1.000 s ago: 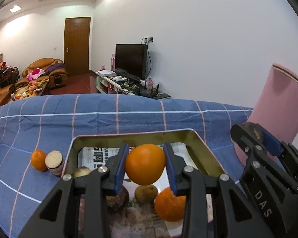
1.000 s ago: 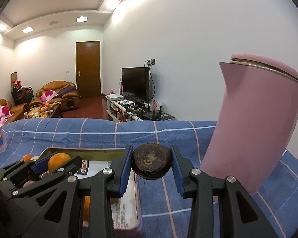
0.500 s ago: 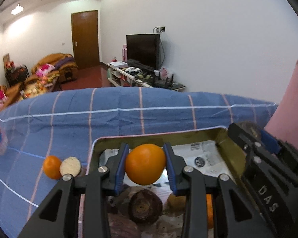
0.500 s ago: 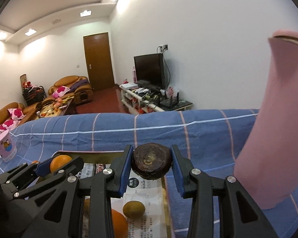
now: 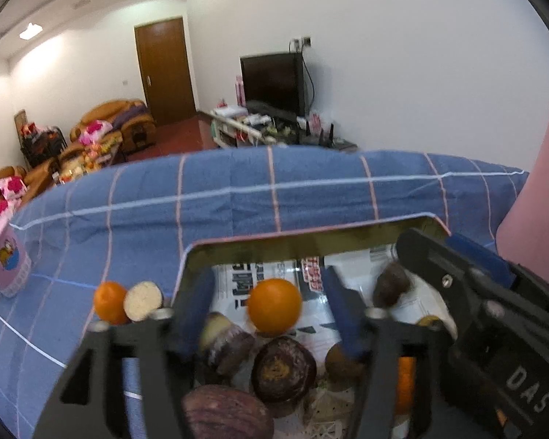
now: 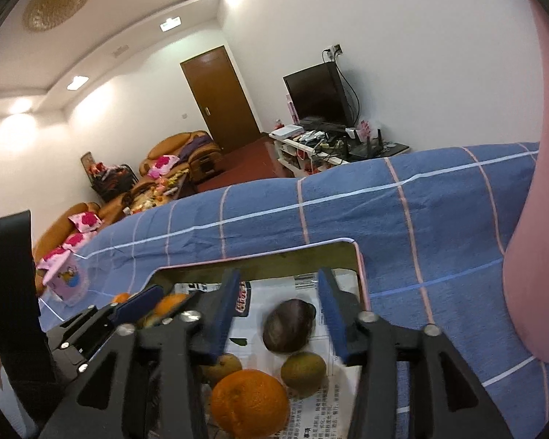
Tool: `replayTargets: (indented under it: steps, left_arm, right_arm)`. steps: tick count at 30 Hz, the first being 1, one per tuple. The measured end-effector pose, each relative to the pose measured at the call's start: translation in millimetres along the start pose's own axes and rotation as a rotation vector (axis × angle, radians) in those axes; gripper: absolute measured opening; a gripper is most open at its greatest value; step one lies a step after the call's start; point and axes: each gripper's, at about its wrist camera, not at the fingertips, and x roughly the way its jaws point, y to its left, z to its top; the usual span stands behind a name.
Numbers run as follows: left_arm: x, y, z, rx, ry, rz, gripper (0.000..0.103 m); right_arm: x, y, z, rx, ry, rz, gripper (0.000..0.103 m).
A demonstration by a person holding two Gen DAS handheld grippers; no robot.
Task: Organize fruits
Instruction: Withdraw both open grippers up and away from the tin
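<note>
Left wrist view: the left gripper (image 5: 269, 307) is spread wide, an orange (image 5: 273, 311) loose between its fingers above the tray (image 5: 238, 247). Right wrist view: the right gripper (image 6: 280, 305) gapes too, a dark passion fruit (image 6: 288, 326) loose over the tray's newspaper (image 6: 274, 289).

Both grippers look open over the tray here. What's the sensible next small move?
Probably swing the left gripper out to the orange lying on the blue cloth beside the tray. Both grippers are open with their fruit released, and that orange sits outside beside a pale-topped fruit.
</note>
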Motion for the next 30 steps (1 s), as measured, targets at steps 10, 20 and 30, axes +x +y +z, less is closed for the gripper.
replayTargets:
  steps: [10, 20, 30]
  left_arm:
    - [-14.2, 3.7, -1.8, -0.006, -0.071, -0.024, 0.103]
    - [-25.8, -1.0, -7.2, 0.003, -0.124, -0.067, 0.103]
    - [-41.4, -3.7, -12.0, 0.039, -0.202, -0.024, 0.103]
  right_arm:
    - [-23.1, 2.4, 3.8, -0.003, -0.118, -0.036, 0.072]
    - [-38.5, 9.7, 3.6, -0.050, -0.235, -0.194, 0.072]
    - [-47.3, 18.7, 2.1, -0.127, -0.320, -0.323, 0.084]
